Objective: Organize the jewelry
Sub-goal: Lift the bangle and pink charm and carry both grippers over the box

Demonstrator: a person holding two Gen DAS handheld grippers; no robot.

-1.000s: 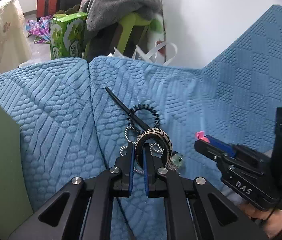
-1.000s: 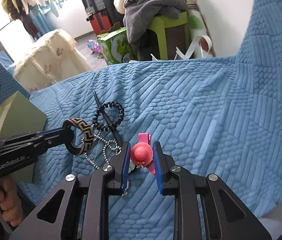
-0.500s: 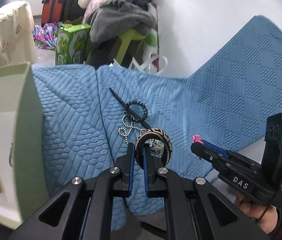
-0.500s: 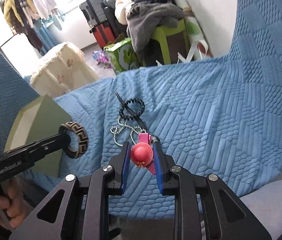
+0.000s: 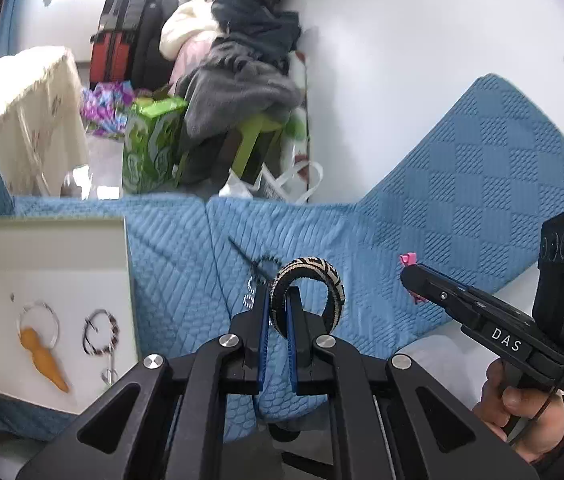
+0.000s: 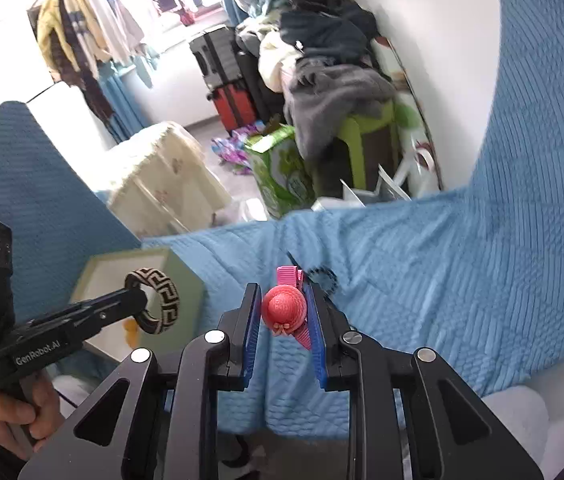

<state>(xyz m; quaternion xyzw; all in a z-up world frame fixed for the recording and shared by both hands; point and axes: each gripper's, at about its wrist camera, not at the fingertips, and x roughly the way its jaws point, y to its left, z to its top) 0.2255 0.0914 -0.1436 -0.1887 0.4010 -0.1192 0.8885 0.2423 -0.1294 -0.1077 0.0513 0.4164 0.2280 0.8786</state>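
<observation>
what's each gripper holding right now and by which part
Left gripper pinches the patterned bangle by its band; right gripper grips the pink hat hair clip across the hat.

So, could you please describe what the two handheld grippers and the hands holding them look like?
Both are matte black pistol-grip tools with angular, cut-out linkages, silver pivot screws and blue pads lining the fingers. The left gripper reads "GenRobot.AI" in white; the right gripper reads "DAS" and carries a boxy black module with a green light. Bare hands grip the handles; a thin dark cable loops by the right one.
</observation>
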